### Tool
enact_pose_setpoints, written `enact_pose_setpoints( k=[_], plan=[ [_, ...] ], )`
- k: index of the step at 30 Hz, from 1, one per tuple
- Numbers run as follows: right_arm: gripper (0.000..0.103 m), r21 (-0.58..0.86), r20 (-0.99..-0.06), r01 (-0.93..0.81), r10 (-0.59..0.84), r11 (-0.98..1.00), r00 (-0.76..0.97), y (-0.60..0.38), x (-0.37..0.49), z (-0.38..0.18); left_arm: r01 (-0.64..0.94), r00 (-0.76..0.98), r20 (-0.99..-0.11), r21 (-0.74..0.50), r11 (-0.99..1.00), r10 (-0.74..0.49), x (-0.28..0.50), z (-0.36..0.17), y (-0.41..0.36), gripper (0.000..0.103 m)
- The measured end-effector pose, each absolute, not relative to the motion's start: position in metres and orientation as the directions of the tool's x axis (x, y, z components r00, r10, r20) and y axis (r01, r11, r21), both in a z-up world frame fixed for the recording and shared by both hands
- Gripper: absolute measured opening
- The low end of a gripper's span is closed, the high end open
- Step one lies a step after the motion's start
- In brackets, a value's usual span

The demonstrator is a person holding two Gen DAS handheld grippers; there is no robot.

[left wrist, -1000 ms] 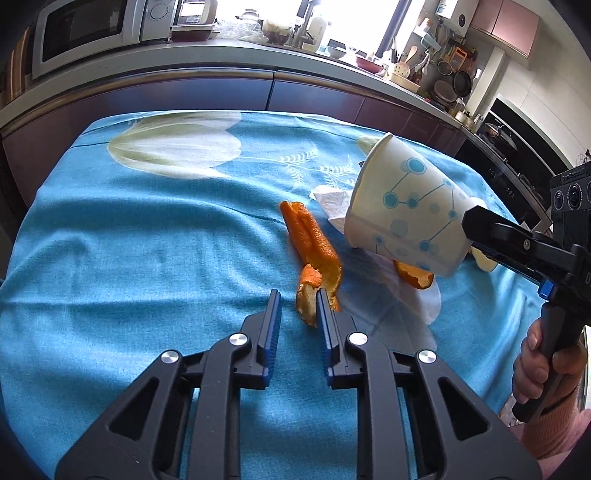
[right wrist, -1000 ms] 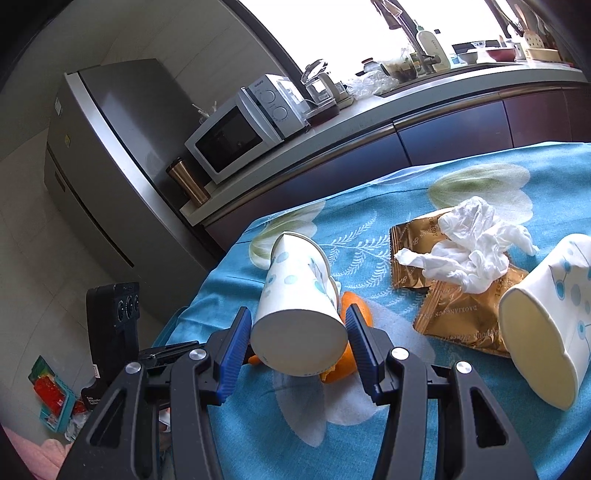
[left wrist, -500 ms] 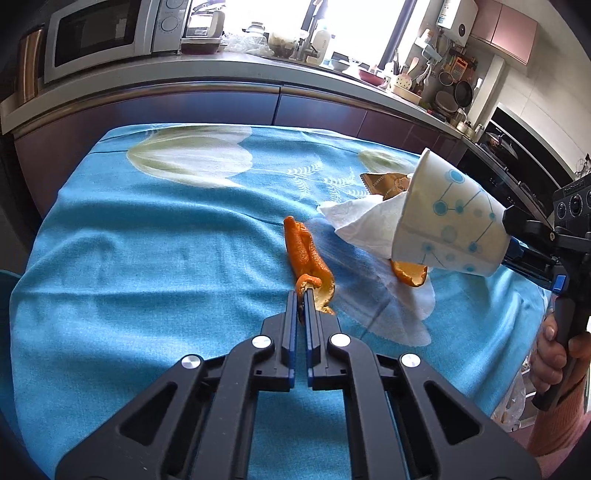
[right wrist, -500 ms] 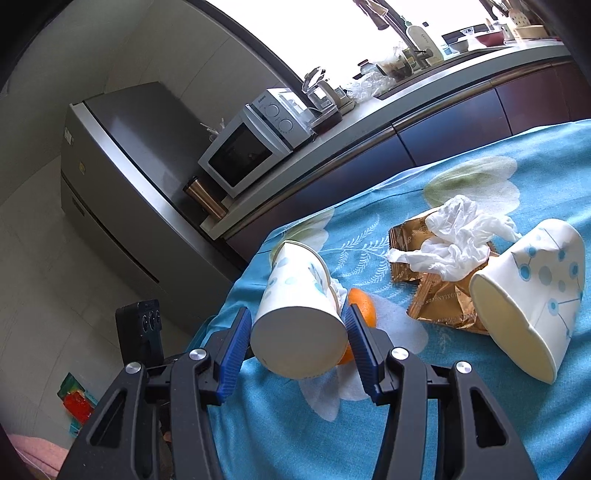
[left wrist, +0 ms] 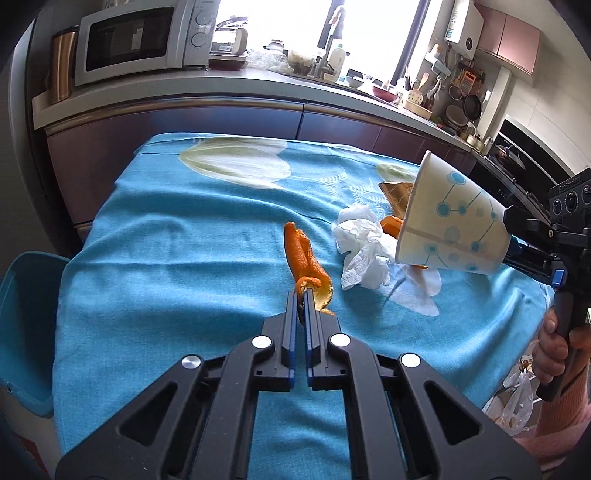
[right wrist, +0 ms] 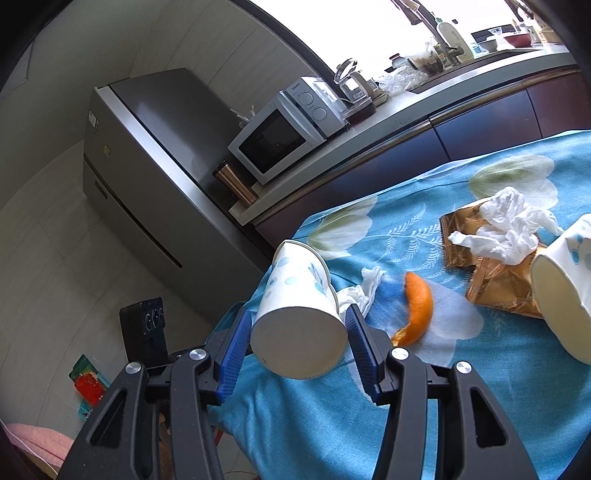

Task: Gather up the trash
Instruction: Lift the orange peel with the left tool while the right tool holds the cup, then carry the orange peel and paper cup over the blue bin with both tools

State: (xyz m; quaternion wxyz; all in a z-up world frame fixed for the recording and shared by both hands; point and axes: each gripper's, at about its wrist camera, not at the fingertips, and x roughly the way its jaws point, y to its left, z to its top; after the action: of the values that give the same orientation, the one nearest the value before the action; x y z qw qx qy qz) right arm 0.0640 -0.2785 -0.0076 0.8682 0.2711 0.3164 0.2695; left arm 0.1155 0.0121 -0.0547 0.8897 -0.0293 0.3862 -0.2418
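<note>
While plenty of trash waits on the blue table (left wrist: 166, 258): left gripper (left wrist: 303, 295) pinched shut on orange peel (left wrist: 304, 258) mid-table; right gripper (right wrist: 301, 325) clamped around paper cup (right wrist: 297, 310) over the table's edge. Left to collect: tissue (left wrist: 364, 240), wrappers (right wrist: 495, 280), second cup (right wrist: 565, 291).

A kitchen in daylight; a bright window (left wrist: 369, 33) glares above a grey counter (left wrist: 258, 83) over dark purple cabinets (left wrist: 207, 122); a white microwave (left wrist: 140, 37) sits at the counter's left end beside a copper canister (right wrist: 236, 184); a steel fridge (right wrist: 147, 155) stands against pale tiled walls (right wrist: 48, 229); pink cupboards (left wrist: 509, 40) hang at upper right.
</note>
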Motion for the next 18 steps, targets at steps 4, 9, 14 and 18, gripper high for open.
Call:
enact_pose_setpoints(
  k=[4, 9, 14, 18],
  plan=[
    [0.051, 0.638, -0.412, -0.322, 0.664, 0.699, 0.624, -0.259, 0.072, -0.009, 0.377, 0.615, -0.659, -0.235, 0.896, -0.432, 0.105, -0.049, 0.035, 0.004],
    [0.051, 0.63, -0.418, -0.367, 0.697, 0.684, 0.583, -0.231, 0.082, -0.008, 0.318, 0.651, -0.649, -0.237, 0.918, -0.394, 0.098, -0.043, 0.067, 0.004],
    [0.051, 0.622, -0.42, -0.414, 0.729, 0.665, 0.54, -0.2, 0.096, -0.007, 0.249, 0.685, -0.641, -0.243, 0.938, -0.347, 0.091, -0.04, 0.105, 0.004],
    [0.051, 0.61, -0.426, -0.45, 0.749, 0.652, 0.508, -0.176, 0.108, -0.005, 0.199, 0.701, -0.637, -0.258, 0.945, -0.321, 0.085, -0.038, 0.131, 0.004]
  ],
)
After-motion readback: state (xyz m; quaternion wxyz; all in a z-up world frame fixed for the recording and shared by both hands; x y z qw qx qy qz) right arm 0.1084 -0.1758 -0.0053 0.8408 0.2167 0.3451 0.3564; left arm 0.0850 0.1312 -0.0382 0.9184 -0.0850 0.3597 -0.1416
